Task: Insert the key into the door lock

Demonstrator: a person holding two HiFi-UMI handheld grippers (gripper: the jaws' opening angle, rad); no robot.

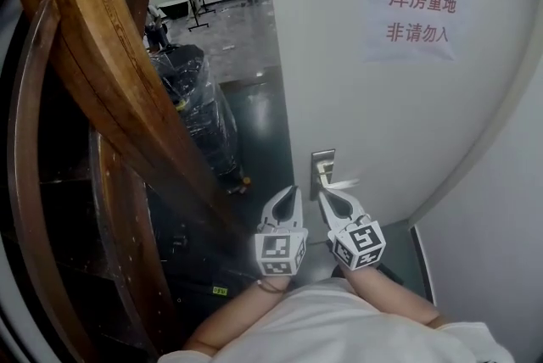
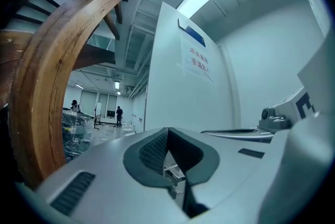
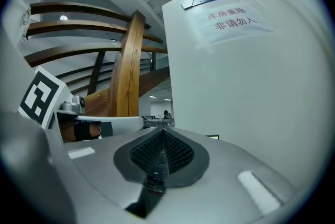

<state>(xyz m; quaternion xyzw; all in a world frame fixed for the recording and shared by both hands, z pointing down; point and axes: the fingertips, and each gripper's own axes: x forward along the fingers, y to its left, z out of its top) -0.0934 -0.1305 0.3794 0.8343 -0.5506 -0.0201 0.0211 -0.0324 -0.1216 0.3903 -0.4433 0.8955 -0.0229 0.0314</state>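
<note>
The left gripper (image 1: 292,193) is pointing up at the edge of the white door (image 1: 382,115), just beside and a little below the metal lock plate (image 1: 322,159). In the left gripper view its fingers (image 2: 152,152) are pressing together on a small silver key (image 2: 174,173), which is sitting low between the dark pads. It is not touching the lock.

The right gripper (image 1: 327,198) is hovering just under the lever handle (image 1: 344,183), close beside the left one. Its fingers (image 3: 178,152) are also closing on something, pinching a small dark piece (image 3: 152,182) that is too blurred to name.

A paper sign (image 1: 416,13) with red print is hanging higher on the door, and a curved wooden railing (image 1: 102,56) is rising at the left.
</note>
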